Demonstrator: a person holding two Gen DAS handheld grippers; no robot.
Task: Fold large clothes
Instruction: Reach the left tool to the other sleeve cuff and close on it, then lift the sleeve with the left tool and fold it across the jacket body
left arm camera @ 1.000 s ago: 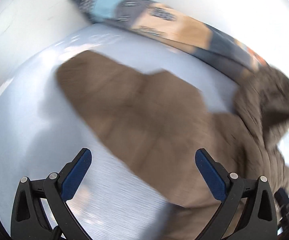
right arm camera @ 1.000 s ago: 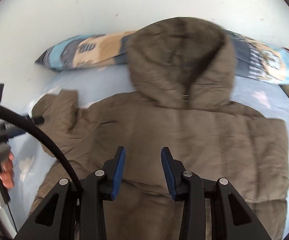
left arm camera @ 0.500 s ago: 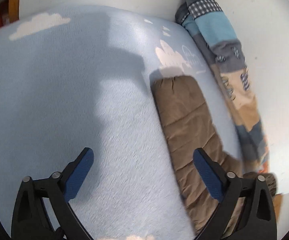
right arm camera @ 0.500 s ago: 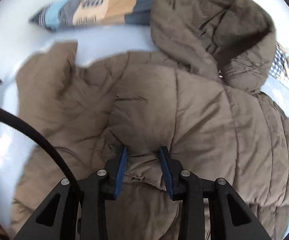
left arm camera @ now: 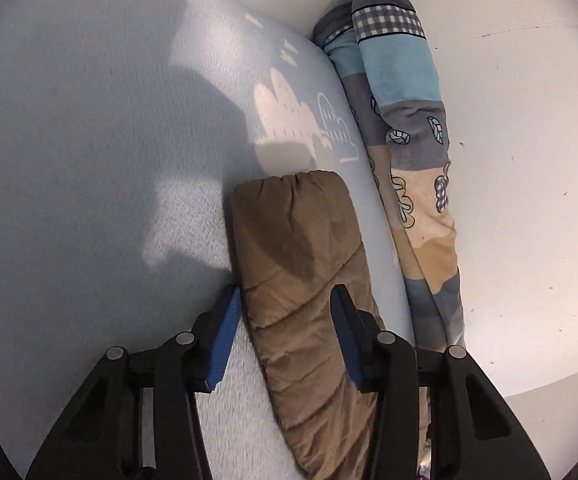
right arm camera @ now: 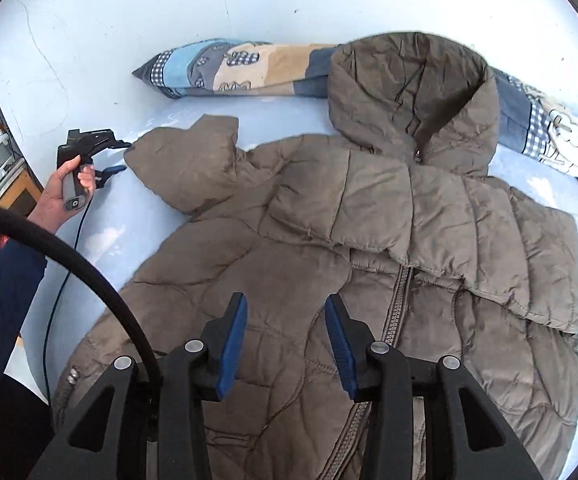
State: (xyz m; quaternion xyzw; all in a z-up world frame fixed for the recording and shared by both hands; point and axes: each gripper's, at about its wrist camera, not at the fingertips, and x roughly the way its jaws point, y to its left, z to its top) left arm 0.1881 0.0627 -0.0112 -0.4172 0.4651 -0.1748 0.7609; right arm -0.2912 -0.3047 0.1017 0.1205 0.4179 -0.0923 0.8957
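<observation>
A brown quilted hooded jacket lies face up on a light blue bed, hood toward the wall, its right sleeve folded across the chest. Its left sleeve stretches out to the side. My left gripper has closed around this sleeve near the cuff, one pad on each side of it. It also shows in the right wrist view, at the sleeve end. My right gripper hovers partly open and empty over the jacket's lower front, left of the zipper.
A patchwork pillow lies along the white wall behind the jacket; it also shows in the left wrist view. The blue cloud-print sheet spreads to the left. A black cable arcs across the lower left.
My left gripper swung to the outstretched sleeve and closed its jaws around it. My right gripper let go of the folded fabric, drew back and opened a little.
</observation>
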